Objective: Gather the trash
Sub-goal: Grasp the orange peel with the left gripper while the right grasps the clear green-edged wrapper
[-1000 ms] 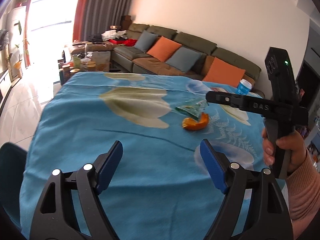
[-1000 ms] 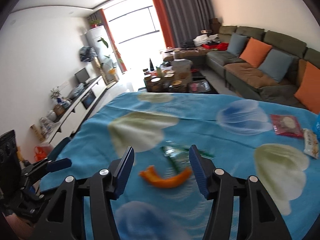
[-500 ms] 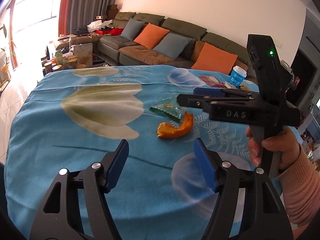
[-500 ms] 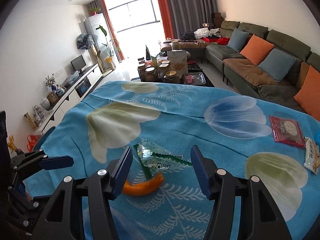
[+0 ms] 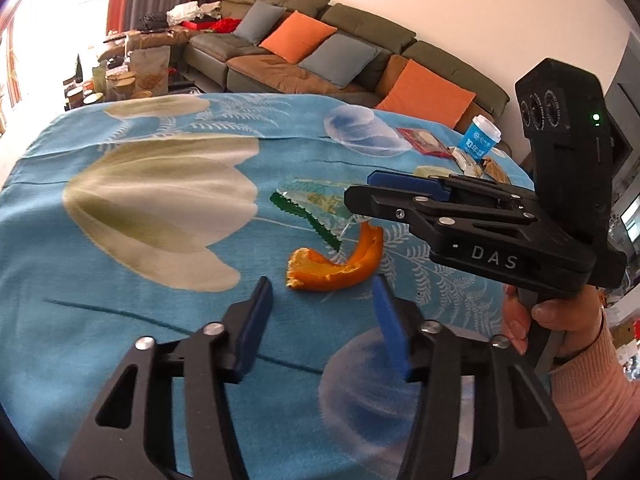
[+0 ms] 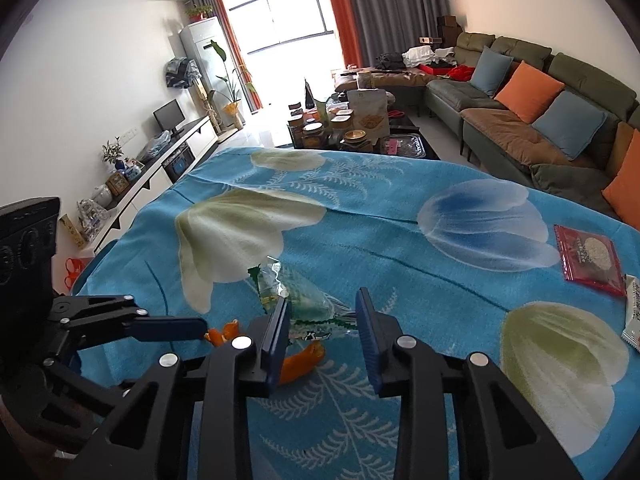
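Blue floral tablecloth [image 5: 120, 320] bearing an orange peel [image 5: 340, 264] touching a clear green-edged wrapper [image 5: 316, 208]; red packet [image 6: 588, 260] and paper cup [image 5: 480, 140] lie well apart. Left gripper [image 5: 320, 312], jaws closing and empty, frames the peel more closely than a second ago. Right gripper [image 6: 322, 324], jaws closing, straddles the wrapper without pressing it, partly hiding it from the left view.

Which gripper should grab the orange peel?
Left. The left gripper points straight at the peel, which lies just ahead of its closing jaws. The right gripper is lined up on the wrapper instead, jaws closing around it.
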Demonstrator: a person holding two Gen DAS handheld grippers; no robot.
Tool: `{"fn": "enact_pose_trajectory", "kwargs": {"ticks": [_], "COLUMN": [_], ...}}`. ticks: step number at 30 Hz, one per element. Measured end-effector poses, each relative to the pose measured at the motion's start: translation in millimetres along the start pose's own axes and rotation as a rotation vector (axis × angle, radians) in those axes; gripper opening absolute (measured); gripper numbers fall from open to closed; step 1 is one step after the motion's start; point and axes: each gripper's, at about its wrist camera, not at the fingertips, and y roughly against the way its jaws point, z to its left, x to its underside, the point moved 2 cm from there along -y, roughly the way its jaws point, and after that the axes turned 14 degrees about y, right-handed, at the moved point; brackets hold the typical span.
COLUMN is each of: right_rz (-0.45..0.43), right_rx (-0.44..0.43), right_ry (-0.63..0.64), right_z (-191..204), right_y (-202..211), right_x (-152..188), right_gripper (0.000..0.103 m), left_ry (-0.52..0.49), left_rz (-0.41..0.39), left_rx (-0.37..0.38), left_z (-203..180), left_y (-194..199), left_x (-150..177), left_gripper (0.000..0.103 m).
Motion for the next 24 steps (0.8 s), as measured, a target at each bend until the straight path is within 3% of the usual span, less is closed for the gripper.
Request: {"fn": "enact_pose_trajectory", "kwargs": {"ticks": [4, 6, 9, 24], "right_rz": [0.003, 0.002, 0.000, -0.032], "right_rx": [-0.019, -0.027, -0.034, -0.057], "right_ry": [0.001, -0.008, -0.014, -0.080], "right_z": [0.3, -1.1, -1.4, -9.4], "right_y": [1.5, 2.1, 3.8, 15.7], "right_x": [3.3, 5.0, 7.0, 16.8], "right_gripper": [0.024, 0.024, 0.023, 0.017], "left_ry": [-0.009, -0.003, 0.002, -0.028], "left_rz": [0.013, 0.019, 0.033, -0.003], "left_rx": [0.013, 0.022, 0.024, 0.022], "left_z": [-3.5, -4.0, -4.3, -9.2], "left_y": [-4.4, -6.5, -10.7, 3.3], "left_x": [-0.7, -1.3, -1.7, 8.9], "left_gripper": [0.041, 0.034, 0.014, 0.009]}}
